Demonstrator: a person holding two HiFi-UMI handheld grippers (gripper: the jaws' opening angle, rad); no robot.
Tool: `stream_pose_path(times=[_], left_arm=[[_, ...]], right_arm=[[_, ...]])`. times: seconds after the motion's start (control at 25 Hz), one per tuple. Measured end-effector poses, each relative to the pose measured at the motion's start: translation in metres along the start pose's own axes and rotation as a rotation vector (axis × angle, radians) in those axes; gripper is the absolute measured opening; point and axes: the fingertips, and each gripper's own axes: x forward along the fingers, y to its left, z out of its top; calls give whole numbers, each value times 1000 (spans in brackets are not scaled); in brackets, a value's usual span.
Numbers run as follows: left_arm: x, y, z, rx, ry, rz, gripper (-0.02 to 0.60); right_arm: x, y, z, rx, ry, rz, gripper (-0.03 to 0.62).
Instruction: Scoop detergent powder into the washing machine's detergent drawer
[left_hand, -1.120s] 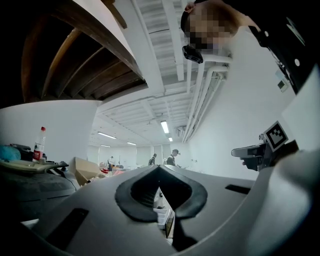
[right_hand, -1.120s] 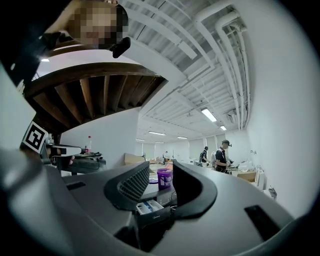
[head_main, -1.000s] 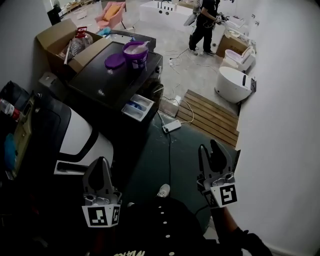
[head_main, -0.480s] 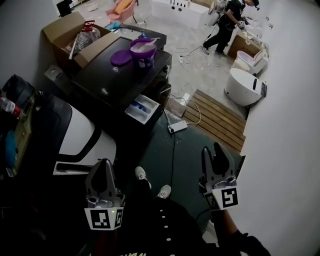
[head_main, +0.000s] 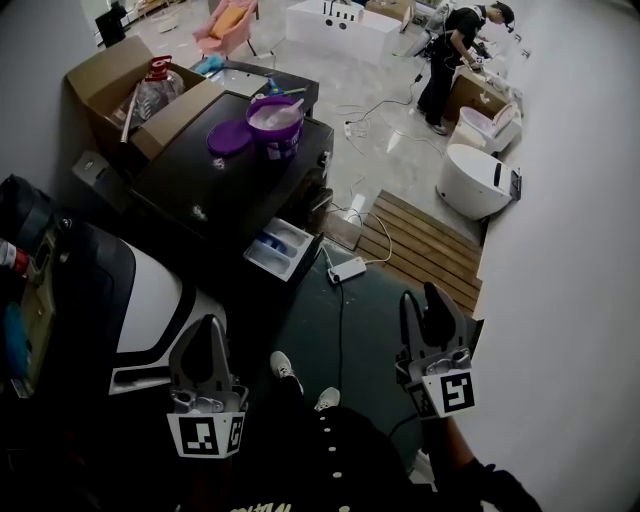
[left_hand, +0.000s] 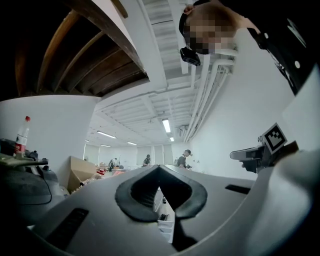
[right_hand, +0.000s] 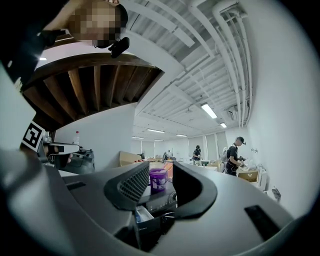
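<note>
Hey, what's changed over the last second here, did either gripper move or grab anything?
Nothing was grabbed or let go. The background person walked right, toward the wall. A second shoe of the wearer has come into view, stepping forward. The left gripper, jaws together, and the right gripper, jaws apart, stayed low and empty. The purple tub, its lid and the open detergent drawer are unchanged.

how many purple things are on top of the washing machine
2: the open purple tub at the far edge of the washing machine top, and a purple lid lying flat beside it.
</note>
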Motion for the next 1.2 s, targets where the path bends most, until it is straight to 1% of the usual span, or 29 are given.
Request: stream_pose_path(times=[0.12, 0.24, 0.36, 0.52, 0.64, 0.84, 0.92, 1.04, 1.2], left_arm=[[19, 14, 0, -3, -12, -5, 14], [36, 30, 0, -10, -25, -9, 14], [51, 46, 1, -15, -42, -29, 14], [67, 66, 1, -14, -56, -52, 14], [73, 83, 6, -2, -88, -45, 14], [94, 99, -3, -7, -70, -40, 14], [103, 102, -9, -7, -65, -33, 14], [121, 104, -16, -8, -50, -12, 14], [148, 102, -15, -5, -45, 13, 14]], right_arm=[[23, 2, 4, 4, -6, -3, 144], [46, 9, 9, -15, -29, 8, 144], [68, 15, 16, -28, -38, -10, 144], [89, 22, 14, -44, -42, -12, 144], [100, 25, 7, -57, -23, -23, 144], [127, 30, 13, -35, -37, -12, 144], [140, 28, 8, -33, -31, -4, 144], [161, 20, 3, -18, -29, 14, 144], [193, 0, 5, 2, -41, 43, 144]])
